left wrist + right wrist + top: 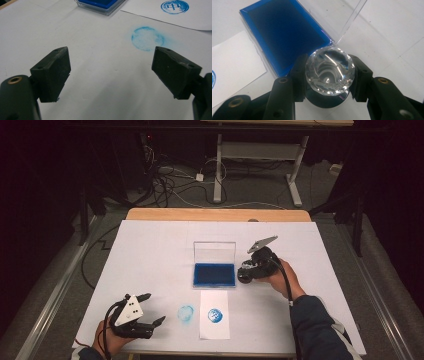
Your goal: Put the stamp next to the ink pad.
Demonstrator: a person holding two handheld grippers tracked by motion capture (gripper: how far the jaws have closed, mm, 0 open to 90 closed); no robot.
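A round stamp with a clear faceted crystal top [329, 71] sits between the jaws of my right gripper [329, 77], which is shut on it. The stamp [245, 271] hovers at the right edge of an open blue ink pad [214, 274], just beside its corner [284, 35]. The pad's clear lid [214, 252] stands upright behind it. My left gripper [152, 308] rests near the table's front left, open with nothing between its fingers [53, 72]. A faint blue round smudge [147, 38] lies on the table cover just ahead of it.
A white paper slip [214, 327] with a crisp blue round print [215, 315] lies in front of the ink pad, right of the smudge [185, 314]. A white sheet covers the table [150, 245]. Cables and a desk frame [260, 165] are on the floor beyond.
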